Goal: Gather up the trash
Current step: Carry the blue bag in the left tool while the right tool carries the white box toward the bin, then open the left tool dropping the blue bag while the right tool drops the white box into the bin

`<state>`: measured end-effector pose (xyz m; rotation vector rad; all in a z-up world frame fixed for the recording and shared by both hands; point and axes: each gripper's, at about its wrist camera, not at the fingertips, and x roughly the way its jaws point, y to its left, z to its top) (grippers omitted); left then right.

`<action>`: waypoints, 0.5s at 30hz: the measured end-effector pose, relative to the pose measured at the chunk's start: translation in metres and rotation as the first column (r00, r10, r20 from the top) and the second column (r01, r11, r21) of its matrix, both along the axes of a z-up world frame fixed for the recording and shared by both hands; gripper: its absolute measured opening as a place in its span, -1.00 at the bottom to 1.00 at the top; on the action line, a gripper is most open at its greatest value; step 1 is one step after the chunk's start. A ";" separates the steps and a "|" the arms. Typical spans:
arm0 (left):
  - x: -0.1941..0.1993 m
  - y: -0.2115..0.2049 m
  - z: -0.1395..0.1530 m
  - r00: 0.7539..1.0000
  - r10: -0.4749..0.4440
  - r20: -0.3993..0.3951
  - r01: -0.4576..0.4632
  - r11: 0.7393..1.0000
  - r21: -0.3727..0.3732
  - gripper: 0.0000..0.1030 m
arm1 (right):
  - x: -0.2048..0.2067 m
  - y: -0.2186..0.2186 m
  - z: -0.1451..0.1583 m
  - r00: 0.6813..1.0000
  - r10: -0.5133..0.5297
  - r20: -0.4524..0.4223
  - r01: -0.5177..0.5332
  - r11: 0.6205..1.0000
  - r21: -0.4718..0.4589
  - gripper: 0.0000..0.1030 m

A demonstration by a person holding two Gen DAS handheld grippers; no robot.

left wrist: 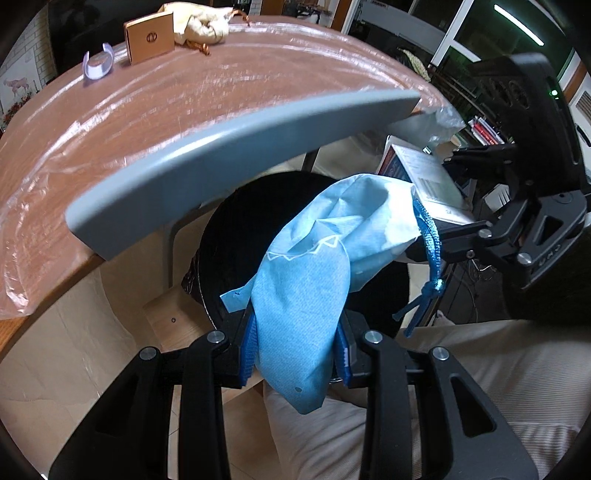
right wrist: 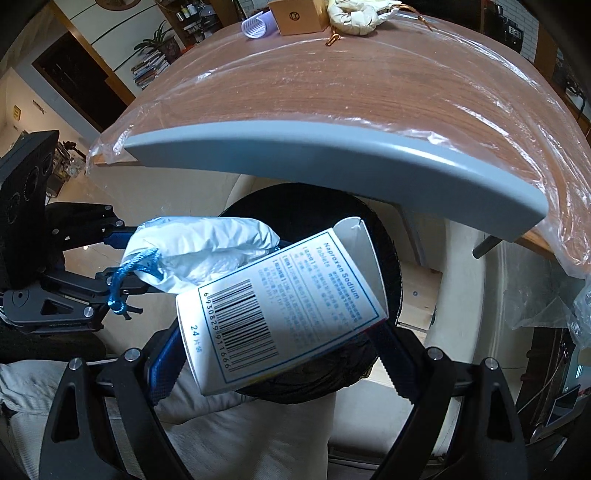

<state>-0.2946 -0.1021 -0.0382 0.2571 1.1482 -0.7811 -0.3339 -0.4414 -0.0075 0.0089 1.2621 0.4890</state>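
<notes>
**Both loads hung over the bin's mouth**

Blue-padded jaws filled the bottom of each wrist view. The left hand-held gripper [left wrist: 295, 354] was closed tight on a light blue drawstring pouch [left wrist: 314, 280], the fabric bunched between its pads and flopping forward, its blue cord [left wrist: 428, 254] dangling off to the right. The right hand-held gripper [right wrist: 273, 354] stood wide, yet not empty: its pads pressed on the two long sides of a white medicine box [right wrist: 280, 306], barcode face up and one end flap open.

The relation that mattered was vertical. A round black bin [left wrist: 229, 243], lined with a dark bag, sat on the pale floor just under the grey edge of the surface [left wrist: 221, 147], and both hand-held grippers pointed steeply down toward it. In the left wrist view the pouch overlapped the dark opening, its loose end reaching toward the right-hand rim. In the right wrist view the box's long axis ran diagonally, from the jaws up and to the right across the bin's mouth, with its open flap at the far end above the black interior [right wrist: 295, 206].

Neither hand looked clearly nearer; the two were side by side, the pouch touching or nearly touching the box's near corner. My judgement was that a release from there would drop both inside, though the pouch's trailing cord might catch the rim.

Far back on the plastic-covered surface lay a small brown box [left wrist: 149, 37], a crumpled cream bag [left wrist: 199, 22] and a clear plastic piece [left wrist: 96, 65], all well apart from both hands.
</notes>
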 end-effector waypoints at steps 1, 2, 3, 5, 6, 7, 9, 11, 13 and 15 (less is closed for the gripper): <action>0.000 0.000 -0.003 1.000 -0.002 -0.003 0.002 1.000 0.007 -0.31 | 0.000 0.001 -0.002 1.000 0.003 -0.002 -0.003 1.000 -0.005 0.72; 0.001 0.000 -0.006 1.000 -0.004 -0.005 0.004 1.000 0.012 -0.31 | 0.001 0.002 -0.004 1.000 0.006 -0.003 -0.006 1.000 -0.009 0.72; 0.002 0.000 -0.008 1.000 -0.008 -0.008 0.008 1.000 0.020 -0.31 | 0.001 0.003 -0.007 1.000 0.009 -0.007 -0.009 1.000 -0.014 0.72; 0.002 -0.001 -0.014 1.000 -0.016 -0.011 0.017 0.999 0.039 -0.31 | 0.001 0.003 -0.010 1.000 0.012 -0.011 -0.013 1.000 -0.018 0.72; 0.002 -0.001 -0.017 1.000 -0.019 -0.013 0.020 0.999 0.046 -0.31 | 0.002 0.004 -0.013 1.000 0.015 -0.013 -0.015 1.000 -0.022 0.72; 0.003 -0.001 -0.020 1.000 -0.022 -0.016 0.023 0.998 0.053 -0.31 | 0.002 0.005 -0.015 1.000 0.016 -0.015 -0.017 0.999 -0.027 0.72; 0.006 -0.004 -0.025 0.999 -0.026 -0.019 0.027 0.998 0.063 -0.31 | 0.004 0.007 -0.019 1.000 0.019 -0.020 -0.019 0.999 -0.030 0.72; 0.008 -0.005 -0.028 0.999 -0.029 -0.024 0.031 0.997 0.075 -0.31 | 0.006 0.009 -0.022 0.999 0.024 -0.023 -0.025 0.999 -0.039 0.72; 0.009 -0.005 -0.033 0.999 -0.033 -0.027 0.035 0.996 0.086 -0.31 | 0.008 0.011 -0.026 0.999 0.032 -0.024 -0.033 0.998 -0.050 0.72; 0.010 -0.006 -0.036 0.999 -0.034 -0.030 0.036 0.995 0.094 -0.31 | 0.009 0.013 -0.030 0.999 0.036 -0.027 -0.037 0.997 -0.061 0.72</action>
